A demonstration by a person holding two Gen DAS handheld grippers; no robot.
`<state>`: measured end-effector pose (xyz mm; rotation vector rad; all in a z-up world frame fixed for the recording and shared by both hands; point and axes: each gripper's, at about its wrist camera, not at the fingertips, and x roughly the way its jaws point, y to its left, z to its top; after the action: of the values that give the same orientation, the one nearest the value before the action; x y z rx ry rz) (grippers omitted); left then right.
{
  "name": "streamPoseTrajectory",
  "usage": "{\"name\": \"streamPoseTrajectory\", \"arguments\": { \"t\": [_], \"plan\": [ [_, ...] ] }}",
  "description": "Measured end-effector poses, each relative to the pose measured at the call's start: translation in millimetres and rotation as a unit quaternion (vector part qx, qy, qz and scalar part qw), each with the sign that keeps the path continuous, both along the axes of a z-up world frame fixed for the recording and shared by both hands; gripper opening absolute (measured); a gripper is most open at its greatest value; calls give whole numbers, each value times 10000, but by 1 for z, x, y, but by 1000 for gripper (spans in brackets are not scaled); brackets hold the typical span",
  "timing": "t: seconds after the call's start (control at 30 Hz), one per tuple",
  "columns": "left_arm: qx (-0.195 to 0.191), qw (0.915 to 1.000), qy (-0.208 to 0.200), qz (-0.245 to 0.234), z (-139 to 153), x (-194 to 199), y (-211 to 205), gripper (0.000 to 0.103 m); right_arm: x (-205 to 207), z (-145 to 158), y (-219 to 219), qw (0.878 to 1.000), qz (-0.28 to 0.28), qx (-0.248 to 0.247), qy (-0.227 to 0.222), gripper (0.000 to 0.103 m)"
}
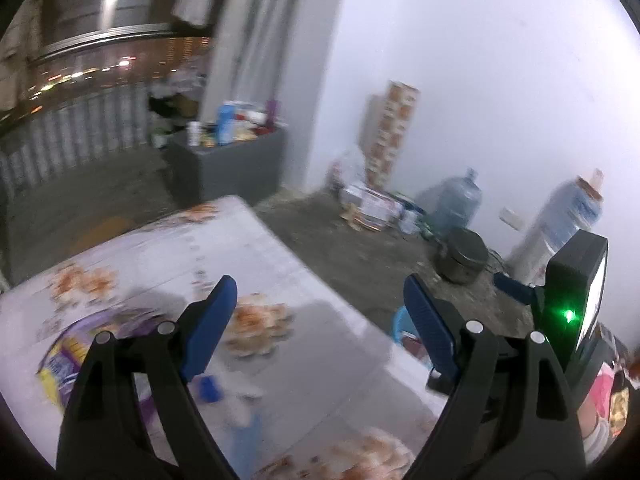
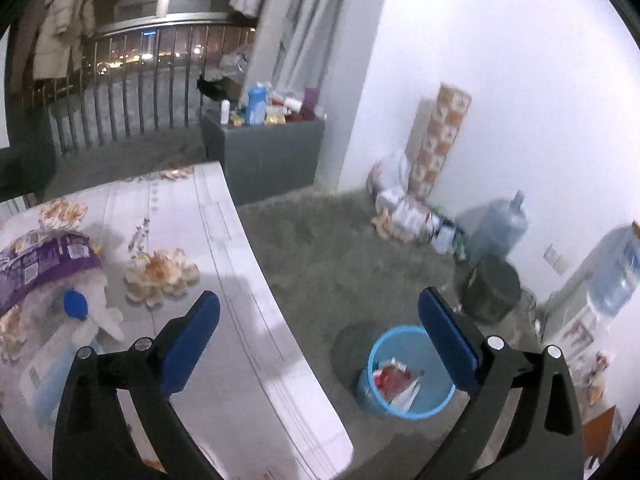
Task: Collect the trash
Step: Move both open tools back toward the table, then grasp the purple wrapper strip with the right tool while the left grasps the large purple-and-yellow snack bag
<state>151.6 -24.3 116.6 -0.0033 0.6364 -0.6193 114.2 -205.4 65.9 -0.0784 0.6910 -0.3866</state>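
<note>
While both tongs, left point(image 1: 316, 304) and right point(image 2: 320, 318), gaped empty, floral table point(image 2: 224, 240) lay below-left, blue bin point(image 2: 404, 376) on grey floor point(image 2: 320, 248) between right's jaws.

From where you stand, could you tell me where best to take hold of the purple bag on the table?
Probably the purple bag by its rounded upper edge, coming from above: it lies flat on the table, so only a pinch of loose film suits the open right claw.
</note>
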Motion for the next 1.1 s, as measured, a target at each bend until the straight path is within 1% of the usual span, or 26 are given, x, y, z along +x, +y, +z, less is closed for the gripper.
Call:
{"name": "streamPoseTrajectory", "arguments": {
  "t": [0.07,0.17,0.23,0.27,0.3,0.37,0.43,0.5,0.57,0.63,0.67,0.7,0.77,0.8,0.87,0.9,0.97,1.07,1.1],
  "plan": [
    [-14,9996,-53,277,2,-1,30,81,4,2,7,9996,177,184,-72,97],
    [53,9968,-159,781,5,-1,75,81,12,4,14,9941,635,862,-200,97],
    [-1,9932,-171,1154,6,0,109,81,19,2,16,9847,848,1495,-286,97],
    [-38,9910,-141,1331,5,1,125,81,23,-2,15,9768,918,1907,-325,97],
    [-69,9887,-90,1494,4,3,141,81,26,-6,15,9714,916,2168,-319,97],
    [-92,9844,25,1755,-2,7,168,81,38,-18,20,9568,951,2745,-114,97],
    [-99,9808,124,1945,-10,11,191,81,48,-28,34,9474,1099,3005,96,97],
    [-95,9779,230,2076,-20,16,207,81,56,-34,51,9418,1277,3100,261,97],
    [-123,9763,331,2135,-30,23,219,81,67,-37,68,9366,1535,3123,404,97],
    [-151,9748,464,2177,-40,30,231,79,75,-39,80,9347,1629,3116,513,97],
    [-176,9744,511,2180,-44,29,234,74,78,-40,84,9329,1673,3143,535,97],
    [-189,9737,579,2196,-49,32,237,72,81,-40,89,9290,1737,3220,560,97],
    [-230,9728,677,2202,-58,39,244,62,83,-39,95,9182,1840,3462,568,96],
    [-259,9724,723,2201,-61,43,246,60,84,-39,97,9134,1879,3566,569,92],
    [-324,9720,814,2180,-68,50,249,54,83,-41,100,9003,1997,3822,595,88],
    [-355,9720,854,2161,-71,55,251,53,84,-42,100,8943,2041,3934,613,83],
    [-367,9730,919,2083,-77,59,250,51,85,-46,102,8779,2138,4229,679,77],
    [-293,9749,1021,1957,-86,70,243,48,88,-59,112,8506,2282,4650,903,68],
    [-254,9753,1052,1928,-89,74,239,46,88,-63,115,8441,2308,4741,968,65]
  ]
}}
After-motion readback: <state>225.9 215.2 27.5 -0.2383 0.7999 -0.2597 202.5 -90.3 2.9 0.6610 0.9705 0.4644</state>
